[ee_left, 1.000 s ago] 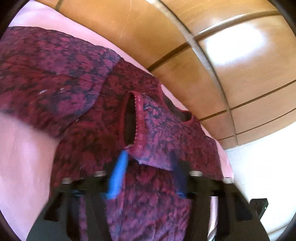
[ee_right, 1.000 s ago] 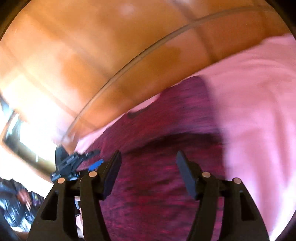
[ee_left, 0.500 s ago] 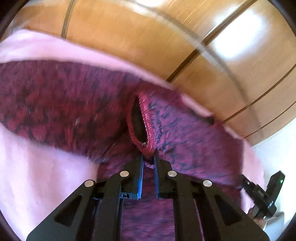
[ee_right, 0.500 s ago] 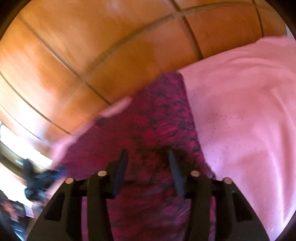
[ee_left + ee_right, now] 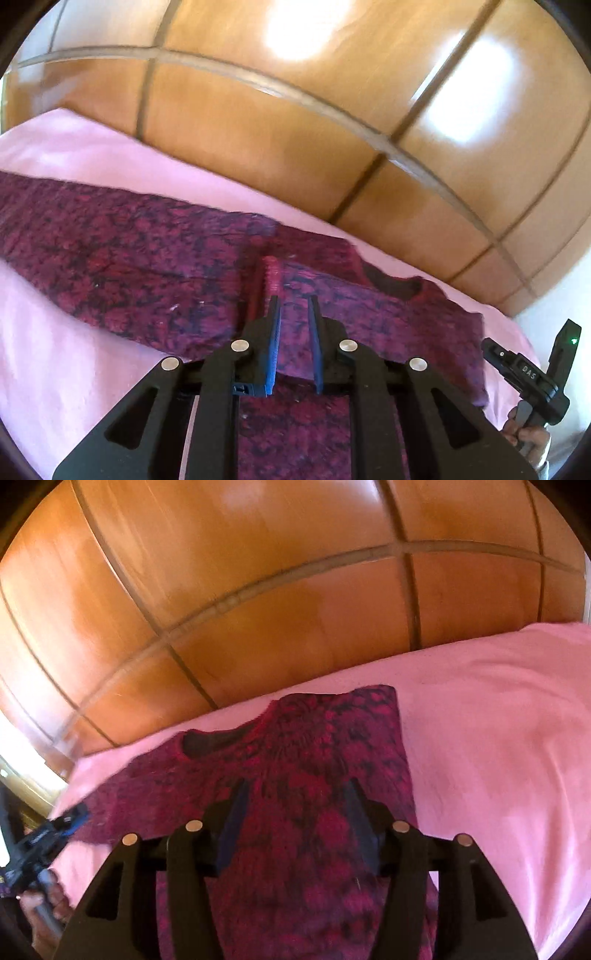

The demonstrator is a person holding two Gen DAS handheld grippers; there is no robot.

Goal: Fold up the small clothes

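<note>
A dark red patterned knit sweater (image 5: 155,266) lies on a pink bedsheet (image 5: 66,369). In the left wrist view one sleeve stretches left and a sleeve cuff (image 5: 271,275) lies folded over the body. My left gripper (image 5: 294,306) hovers just behind that cuff, its jaws a narrow gap apart with nothing between them. In the right wrist view the sweater (image 5: 325,760) shows its neckline (image 5: 218,740) at the far side. My right gripper (image 5: 295,794) is open above the sweater's body, holding nothing.
A wooden panelled wardrobe (image 5: 295,129) rises behind the bed. The pink sheet (image 5: 498,757) spreads right of the sweater. The right gripper's body (image 5: 528,376) shows at the left view's lower right; the left gripper's body (image 5: 40,842) shows at the right view's lower left.
My left gripper was shut on the sleeve cuff half a second ago; now it has let go and the cuff lies on the sweater. My right gripper has opened wider and both have pulled back.
</note>
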